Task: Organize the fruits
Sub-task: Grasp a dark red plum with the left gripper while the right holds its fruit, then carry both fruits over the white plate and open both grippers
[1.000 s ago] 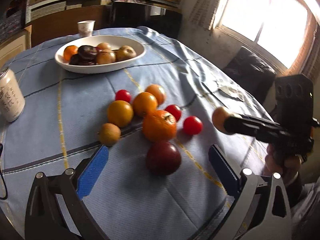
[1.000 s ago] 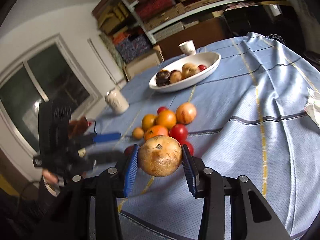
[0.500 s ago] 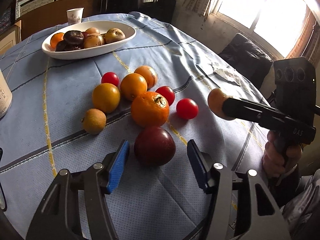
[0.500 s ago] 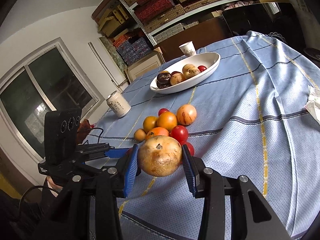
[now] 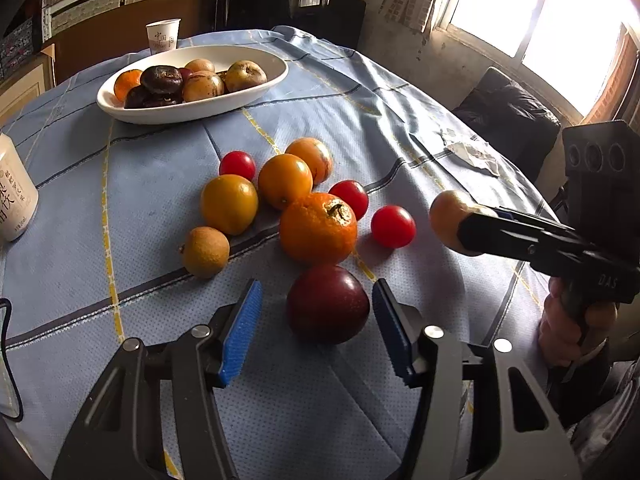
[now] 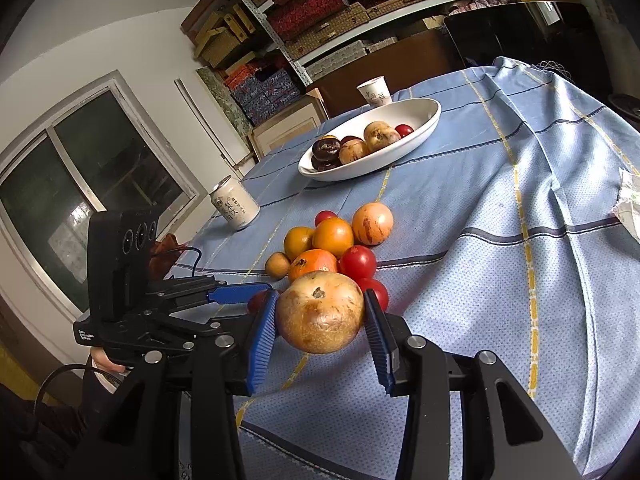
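My left gripper (image 5: 316, 308) is open, its blue pads either side of a dark red plum (image 5: 327, 304) on the blue tablecloth. Behind the plum lie a large orange (image 5: 318, 228), smaller oranges, red tomatoes and a small brown fruit (image 5: 205, 252). My right gripper (image 6: 320, 314) is shut on a tan round fruit (image 6: 320, 312), held above the cloth; it shows in the left wrist view (image 5: 448, 220) at the right. A white oval bowl (image 5: 240, 100) with several fruits stands at the back, also in the right wrist view (image 6: 420, 120).
A white can (image 5: 14, 196) stands at the left edge. A paper cup (image 5: 162, 36) stands behind the bowl. A crumpled paper scrap (image 5: 472, 152) lies at the right. Shelves and a dark chair stand beyond the table.
My left gripper has moved forward and narrowed, so its pads now flank the dark red plum. My right gripper still holds the tan fruit, nearly still.
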A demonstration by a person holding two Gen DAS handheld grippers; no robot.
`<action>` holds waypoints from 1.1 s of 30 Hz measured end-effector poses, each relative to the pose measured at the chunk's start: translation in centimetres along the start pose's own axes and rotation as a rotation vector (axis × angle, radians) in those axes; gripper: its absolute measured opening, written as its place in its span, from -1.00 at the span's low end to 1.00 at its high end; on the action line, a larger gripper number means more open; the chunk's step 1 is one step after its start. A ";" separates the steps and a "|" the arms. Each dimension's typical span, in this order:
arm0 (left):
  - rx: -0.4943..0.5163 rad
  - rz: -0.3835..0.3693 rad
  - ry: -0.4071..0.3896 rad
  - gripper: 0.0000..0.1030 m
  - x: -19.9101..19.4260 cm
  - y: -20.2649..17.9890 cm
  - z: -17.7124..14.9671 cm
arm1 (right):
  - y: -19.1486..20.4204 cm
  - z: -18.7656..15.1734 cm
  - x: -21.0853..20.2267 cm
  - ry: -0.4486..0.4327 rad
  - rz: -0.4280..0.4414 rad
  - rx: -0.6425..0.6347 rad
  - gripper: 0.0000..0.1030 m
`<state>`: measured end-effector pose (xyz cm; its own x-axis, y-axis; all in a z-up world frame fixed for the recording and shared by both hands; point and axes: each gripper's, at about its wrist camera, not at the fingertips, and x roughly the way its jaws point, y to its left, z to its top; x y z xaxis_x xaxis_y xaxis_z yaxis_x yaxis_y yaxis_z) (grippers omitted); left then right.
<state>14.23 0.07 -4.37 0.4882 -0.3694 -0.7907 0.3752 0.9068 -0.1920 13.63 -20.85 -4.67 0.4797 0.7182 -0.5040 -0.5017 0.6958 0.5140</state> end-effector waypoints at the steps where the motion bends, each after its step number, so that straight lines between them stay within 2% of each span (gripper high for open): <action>1: -0.001 -0.001 0.001 -0.03 0.0 0.0 0.0 | 0.0 0.0 0.0 0.000 0.001 0.000 -0.16; 8: 0.008 -0.022 -0.011 -0.21 -0.2 -0.2 -0.1 | 0.0 0.0 0.0 0.000 -0.004 0.000 -0.17; 18: -0.018 -0.042 -0.022 -0.23 -0.5 0.1 -0.3 | -0.3 0.0 0.0 0.002 -0.019 0.000 -0.17; 24: -0.050 -0.034 -0.089 -0.23 -2.0 0.9 -0.5 | 0.3 0.3 0.1 0.033 -0.007 -0.029 -0.17; 28: -0.087 0.002 -0.129 -0.23 -3.2 2.2 -0.1 | 2.1 2.9 0.0 0.082 0.029 -0.078 -0.17; 31: -0.145 0.040 -0.167 -0.23 -4.9 4.3 1.7 | 3.2 6.7 0.3 0.101 0.082 -0.094 -0.17; 33: -0.176 0.051 -0.195 -0.23 -6.1 5.6 3.2 | 3.4 9.1 1.3 0.084 0.051 -0.127 -0.17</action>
<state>15.89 6.79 1.25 0.6519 -0.3388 -0.6784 0.2119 0.9404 -0.2660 19.04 -17.50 2.73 0.3918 0.7457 -0.5389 -0.6132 0.6484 0.4513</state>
